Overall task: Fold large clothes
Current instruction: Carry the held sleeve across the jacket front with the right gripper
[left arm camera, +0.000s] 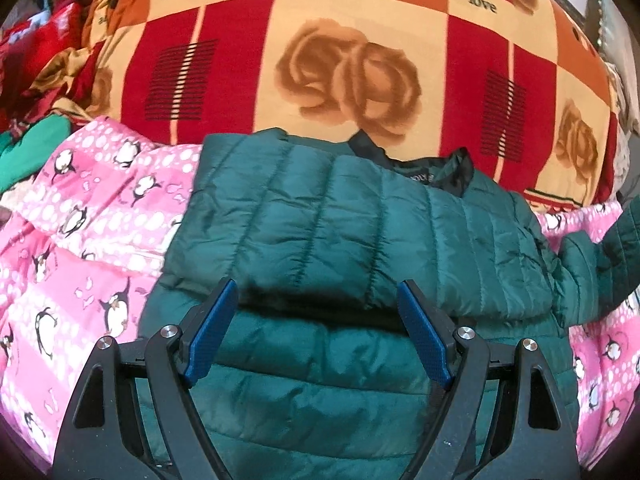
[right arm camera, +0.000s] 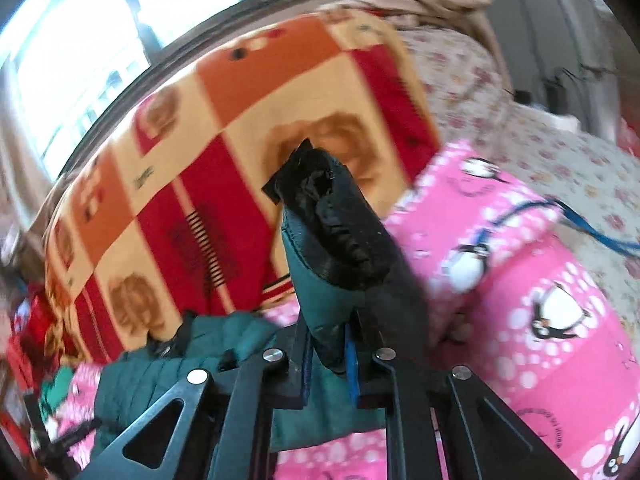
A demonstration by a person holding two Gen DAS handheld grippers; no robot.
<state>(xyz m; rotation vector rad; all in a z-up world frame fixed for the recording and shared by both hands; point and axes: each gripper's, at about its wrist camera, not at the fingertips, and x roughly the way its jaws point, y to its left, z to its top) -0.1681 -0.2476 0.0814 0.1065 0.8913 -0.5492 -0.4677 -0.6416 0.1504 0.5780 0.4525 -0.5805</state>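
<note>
A dark green quilted jacket (left arm camera: 340, 232) lies on a pink penguin-print quilt (left arm camera: 88, 220), one side folded over its body, black-lined collar at the far edge. My left gripper (left arm camera: 318, 292) is open just above the folded edge, holding nothing. My right gripper (right arm camera: 328, 344) is shut on a green jacket sleeve (right arm camera: 320, 292) and holds it raised, its black-lined cuff pointing up. The rest of the jacket (right arm camera: 168, 364) lies low to the left in the right wrist view.
A folded blanket (left arm camera: 340, 52) with red, orange and cream squares lies behind the jacket. Red and green clothes (left arm camera: 36, 64) are piled at the far left. A floral bedsheet (right arm camera: 520, 120) and a blue strap (right arm camera: 600, 232) are to the right.
</note>
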